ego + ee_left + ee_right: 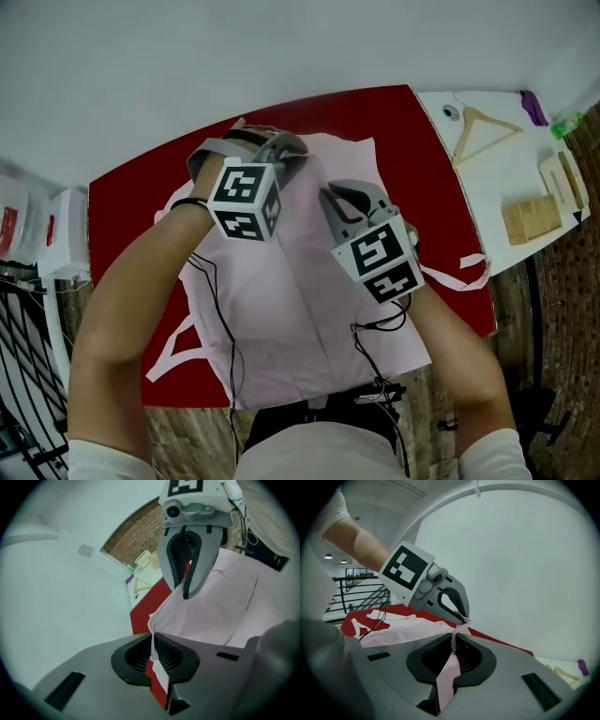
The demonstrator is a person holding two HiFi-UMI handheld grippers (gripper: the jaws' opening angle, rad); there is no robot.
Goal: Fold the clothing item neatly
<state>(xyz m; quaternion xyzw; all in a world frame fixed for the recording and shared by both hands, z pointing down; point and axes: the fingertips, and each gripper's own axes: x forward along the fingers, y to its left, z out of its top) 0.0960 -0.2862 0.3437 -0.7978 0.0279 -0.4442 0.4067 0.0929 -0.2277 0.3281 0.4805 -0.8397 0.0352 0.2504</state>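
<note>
A pale pink garment [300, 309] lies spread on the red table [131, 192], its near hem hanging over the front edge. My left gripper [292, 150] is shut on an edge of the pink fabric near the garment's far end. My right gripper [330, 199] is beside it, also shut on the fabric. In the left gripper view a thin fold of cloth [153, 645] is pinched between the pads, and the right gripper [185, 593] hangs just ahead over the garment [225, 606]. In the right gripper view a pink strip [453, 644] is clamped, with the left gripper [465, 619] holding the same edge.
Thin pink straps [461, 277] trail off both sides of the garment. A white table [487, 192] on the right carries a wooden hanger [480, 127], wooden blocks [531, 217] and small purple and green items. White bins [58, 234] and a black railing stand at the left.
</note>
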